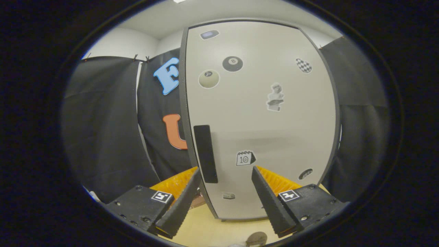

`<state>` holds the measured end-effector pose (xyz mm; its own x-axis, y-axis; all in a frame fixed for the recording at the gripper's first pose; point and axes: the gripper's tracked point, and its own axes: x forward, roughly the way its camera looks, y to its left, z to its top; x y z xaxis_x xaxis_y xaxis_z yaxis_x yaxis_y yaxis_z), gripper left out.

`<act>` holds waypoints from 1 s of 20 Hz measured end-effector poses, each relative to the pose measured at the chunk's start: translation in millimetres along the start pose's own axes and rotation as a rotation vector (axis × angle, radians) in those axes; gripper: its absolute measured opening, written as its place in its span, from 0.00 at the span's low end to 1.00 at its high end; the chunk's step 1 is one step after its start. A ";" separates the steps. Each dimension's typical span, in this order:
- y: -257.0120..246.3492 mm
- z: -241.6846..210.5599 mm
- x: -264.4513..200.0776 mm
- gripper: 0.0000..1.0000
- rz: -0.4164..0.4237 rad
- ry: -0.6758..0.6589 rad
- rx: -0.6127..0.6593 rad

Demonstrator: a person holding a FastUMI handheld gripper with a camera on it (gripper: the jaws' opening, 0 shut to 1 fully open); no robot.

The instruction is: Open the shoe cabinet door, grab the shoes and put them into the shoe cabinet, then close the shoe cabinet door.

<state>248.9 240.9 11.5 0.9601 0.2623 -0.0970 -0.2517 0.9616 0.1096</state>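
Your claw (pixel 226 173) hangs wide open and empty before the shut cabinet door (pixel 260 120), its dark handle (pixel 205 153) just ahead of the left finger; come in off-line and the fingers may slide off the handle and shove the cabinet.

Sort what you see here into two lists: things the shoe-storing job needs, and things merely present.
Needed: shoe cabinet door, shut; its black handle; gripper, jaws open, just short of the door.

Merely present: stickers on the door; black cloth wall; floor.
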 end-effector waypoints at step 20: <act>15.0 -12.3 59.0 0.34 0.022 0.072 -0.054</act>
<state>300.3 271.8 -4.8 0.9433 0.2871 -0.1664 -0.2810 0.9579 0.0596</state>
